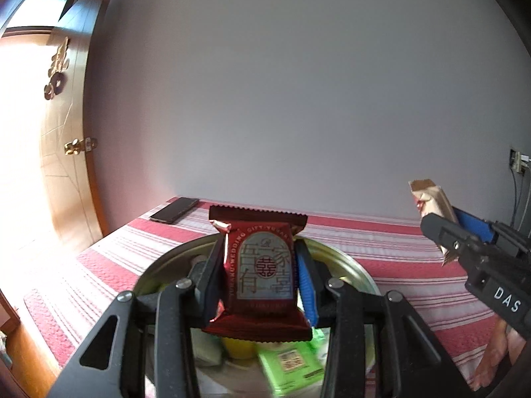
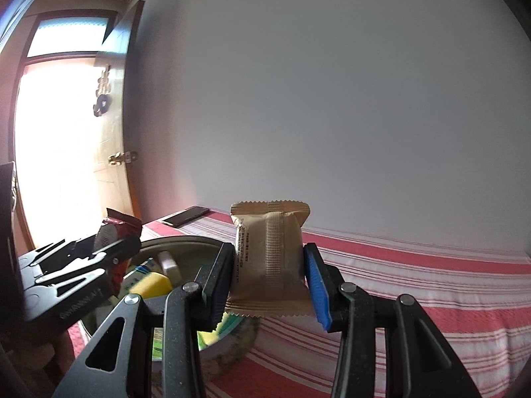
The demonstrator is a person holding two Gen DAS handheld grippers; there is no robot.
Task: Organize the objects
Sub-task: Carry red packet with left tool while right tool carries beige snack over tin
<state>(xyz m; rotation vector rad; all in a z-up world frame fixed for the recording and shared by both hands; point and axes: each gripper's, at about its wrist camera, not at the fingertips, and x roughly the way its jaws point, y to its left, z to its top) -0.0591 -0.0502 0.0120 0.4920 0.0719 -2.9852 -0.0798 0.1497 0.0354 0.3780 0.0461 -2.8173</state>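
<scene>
Red wedding-gift snack packet (image 1: 262, 273): clamped upright in the left gripper (image 1: 262, 275), above the metal tray (image 1: 345, 262); tan snack packet (image 2: 270, 262): pinched upright in the right gripper (image 2: 270, 273), just right of the tray's rim, over the striped cloth (image 2: 415, 282); cloth bare rightward; phone (image 1: 174, 210) at the far corner.
</scene>
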